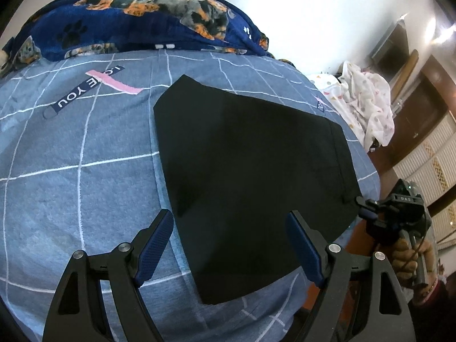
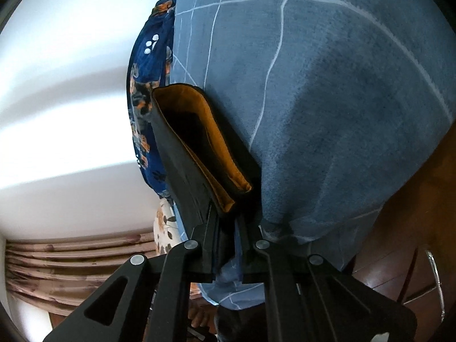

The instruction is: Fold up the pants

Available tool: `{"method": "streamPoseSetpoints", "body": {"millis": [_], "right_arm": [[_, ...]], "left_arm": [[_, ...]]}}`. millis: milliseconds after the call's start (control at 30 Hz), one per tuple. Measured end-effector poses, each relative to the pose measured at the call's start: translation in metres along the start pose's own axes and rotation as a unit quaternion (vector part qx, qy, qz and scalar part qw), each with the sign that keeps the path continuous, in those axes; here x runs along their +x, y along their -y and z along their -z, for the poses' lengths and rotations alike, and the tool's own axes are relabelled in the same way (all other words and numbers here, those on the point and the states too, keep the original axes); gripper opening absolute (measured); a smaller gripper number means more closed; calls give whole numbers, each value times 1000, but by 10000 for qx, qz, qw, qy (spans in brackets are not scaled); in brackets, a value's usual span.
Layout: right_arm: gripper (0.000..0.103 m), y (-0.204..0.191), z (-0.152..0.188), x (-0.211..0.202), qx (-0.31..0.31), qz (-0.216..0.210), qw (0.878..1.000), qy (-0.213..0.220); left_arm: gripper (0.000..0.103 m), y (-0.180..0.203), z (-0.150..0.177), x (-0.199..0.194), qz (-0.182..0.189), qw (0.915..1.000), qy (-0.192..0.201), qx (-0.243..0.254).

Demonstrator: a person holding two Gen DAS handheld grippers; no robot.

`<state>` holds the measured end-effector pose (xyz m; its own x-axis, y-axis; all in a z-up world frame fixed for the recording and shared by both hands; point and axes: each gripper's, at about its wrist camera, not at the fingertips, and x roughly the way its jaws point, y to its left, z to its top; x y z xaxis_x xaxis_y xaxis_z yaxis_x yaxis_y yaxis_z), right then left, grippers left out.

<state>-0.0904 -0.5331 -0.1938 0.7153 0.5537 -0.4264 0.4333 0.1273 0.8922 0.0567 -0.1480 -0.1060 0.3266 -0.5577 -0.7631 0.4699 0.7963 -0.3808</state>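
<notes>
Black pants (image 1: 250,154) lie folded flat on a bed with a blue-grey checked sheet (image 1: 71,171). My left gripper (image 1: 229,242) is open, hovering just above the pants' near edge, with nothing between its blue pads (image 1: 155,245). My right gripper (image 1: 363,205) shows at the pants' right corner by the bed edge. In the right wrist view it (image 2: 225,213) is shut on the pants' waistband (image 2: 199,148), whose orange-brown lining shows between black layers.
A dark blue dog-print blanket (image 1: 136,20) is bunched at the bed's far side. A strap printed "I LOVE YOU" (image 1: 85,88) lies on the sheet at left. White patterned cloth (image 1: 367,99) hangs right of the bed. Wooden furniture (image 1: 413,119) stands beyond.
</notes>
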Motion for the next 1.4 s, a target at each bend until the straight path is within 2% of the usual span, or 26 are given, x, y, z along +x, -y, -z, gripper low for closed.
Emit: {"method": "streamPoseSetpoints", "body": {"millis": [233, 267, 300, 333, 567, 600, 633, 667, 767, 833, 933, 1033, 1067, 1133, 1300, 1400], "right_arm": [[13, -18, 3, 2, -88, 422, 9990, 82], [17, -21, 3, 1, -95, 511, 9986, 95], [33, -22, 4, 0, -89, 589, 9982, 110], [44, -24, 4, -2, -100, 768, 9969, 166], [42, -20, 0, -6, -154, 761, 9966, 291], [37, -21, 0, -6, -204, 760, 9964, 314], [25, -23, 0, -6, -268, 736, 9963, 346], [21, -24, -1, -5, -355, 682, 9964, 349], [20, -25, 0, -5, -478, 726, 9956, 359], [18, -18, 0, -6, -355, 561, 9973, 309], [17, -13, 0, -3, -245, 422, 9986, 193], [19, -18, -2, -1, -373, 534, 9978, 158], [21, -21, -2, 0, -464, 622, 9969, 127], [35, -28, -4, -1, -629, 906, 9938, 157], [36, -45, -8, 1, -1116, 1366, 9841, 198], [36, -48, -15, 6, -1264, 1379, 9823, 115]], "left_arm": [[81, -1, 5, 5, -24, 9999, -115, -4], [81, -1, 5, 5, -18, 9999, -116, -17], [81, -2, 5, 5, -15, 9999, -119, -23], [81, -3, 5, 5, -15, 9999, -125, -28], [81, -6, 6, 7, -14, 9998, -196, -96], [81, -6, 7, 7, -19, 9997, -206, -115], [81, -7, 7, 7, -18, 9997, -215, -141], [81, -8, 8, 7, -12, 9996, -214, -169], [81, -9, 8, 5, -19, 9995, -214, -239], [81, -10, 7, 4, -23, 9994, -203, -269], [81, -11, 6, 3, -46, 9994, -179, -280], [81, -12, 6, 4, -63, 9993, -210, -299], [81, -13, 7, 4, -65, 9993, -221, -307], [81, -14, 7, 5, -62, 9991, -248, -330], [81, -17, 6, 4, -10, 9992, -221, -321], [81, -17, 5, 4, 71, 9993, -228, -280]]}}
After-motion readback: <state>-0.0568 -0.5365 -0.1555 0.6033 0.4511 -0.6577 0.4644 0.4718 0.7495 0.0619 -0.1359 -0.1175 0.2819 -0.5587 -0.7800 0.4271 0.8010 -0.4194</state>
